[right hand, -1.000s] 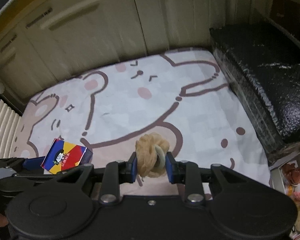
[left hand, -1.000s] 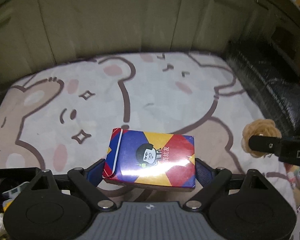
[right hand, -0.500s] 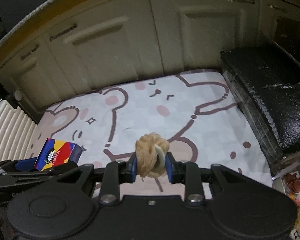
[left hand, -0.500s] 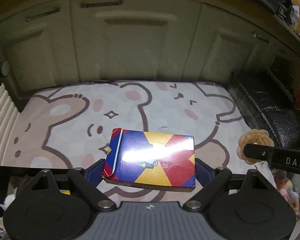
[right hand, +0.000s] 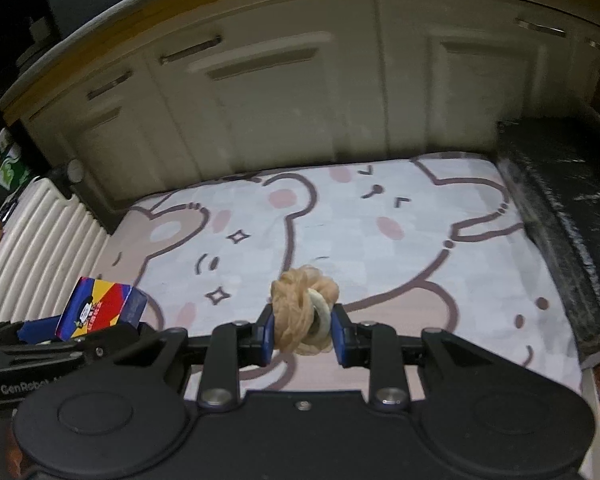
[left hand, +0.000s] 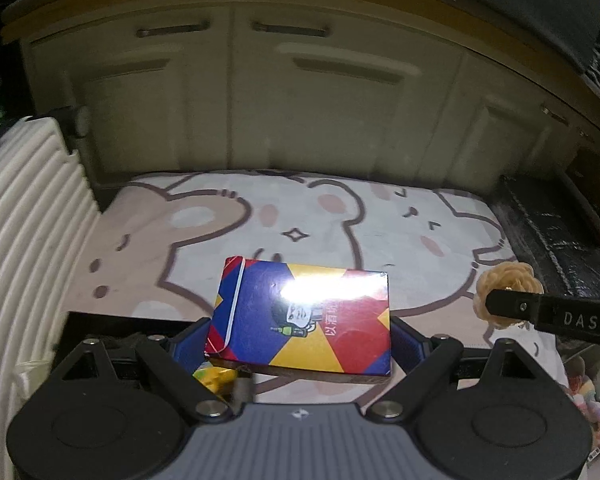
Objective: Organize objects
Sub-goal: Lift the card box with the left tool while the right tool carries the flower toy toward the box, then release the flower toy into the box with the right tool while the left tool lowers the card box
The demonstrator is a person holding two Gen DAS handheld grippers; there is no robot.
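Above bear mat (right hand: 380, 248), box (left hand: 300, 316), scrunchie (right hand: 302, 314) clamped

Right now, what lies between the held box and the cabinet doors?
Only bare bear-print mat between the box and the doors, seen in the left wrist view.

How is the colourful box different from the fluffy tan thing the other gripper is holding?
The colourful box is flat, stiff and square-cornered, in glossy blue, red and yellow; the scrunchie is a soft, round, tan bundle.
The box bears a cartoon figure and print; the scrunchie is plain.
The box is wide, so the left gripper grips it with its jaws far apart; the right gripper squeezes the scrunchie with its jaws close.
Both are held up over the bear mat.
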